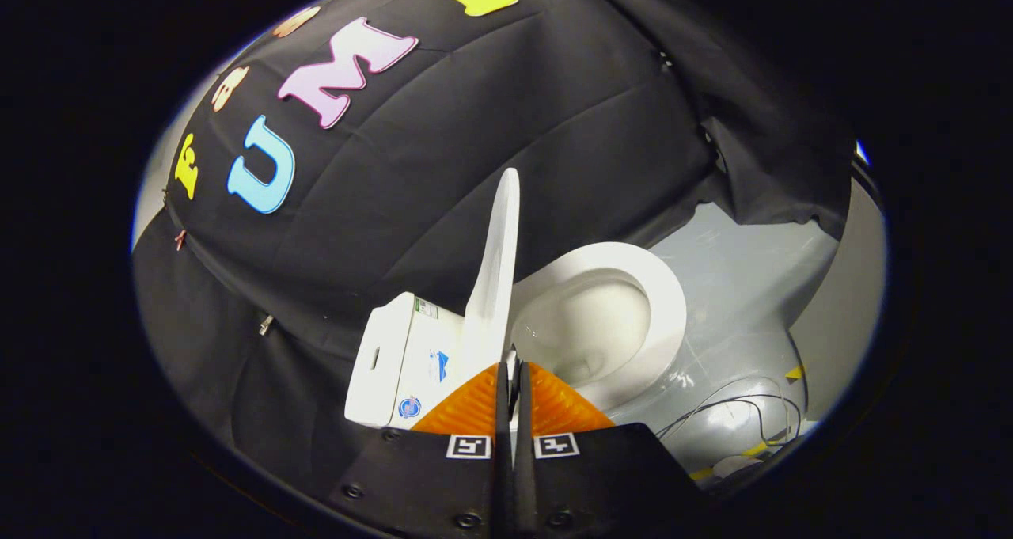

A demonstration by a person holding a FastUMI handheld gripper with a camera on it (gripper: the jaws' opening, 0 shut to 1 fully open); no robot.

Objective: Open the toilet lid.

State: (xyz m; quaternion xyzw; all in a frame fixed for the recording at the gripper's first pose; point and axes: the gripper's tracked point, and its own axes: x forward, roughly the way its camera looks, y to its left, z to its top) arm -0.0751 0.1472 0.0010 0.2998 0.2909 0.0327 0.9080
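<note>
The white toilet lid [495, 270] stands raised and is seen edge-on, its hinge end just ahead of my fingertips. Behind it is the white tank [396, 357] with stickers on its side. On the other side of the lid, the seat ring [663, 301] lies down around the open bowl [586, 325]. My gripper [513, 369] is close in front of the lid's base, its fingers pressed almost together with only a thin slit between them. Nothing appears to be held between them.
Grey glossy floor [736, 270] spreads beyond the bowl. Thin dark cables [744, 412] and bits of yellow tape [794, 373] lie on it near the toilet's foot. Black cloth hangs behind the tank and lid.
</note>
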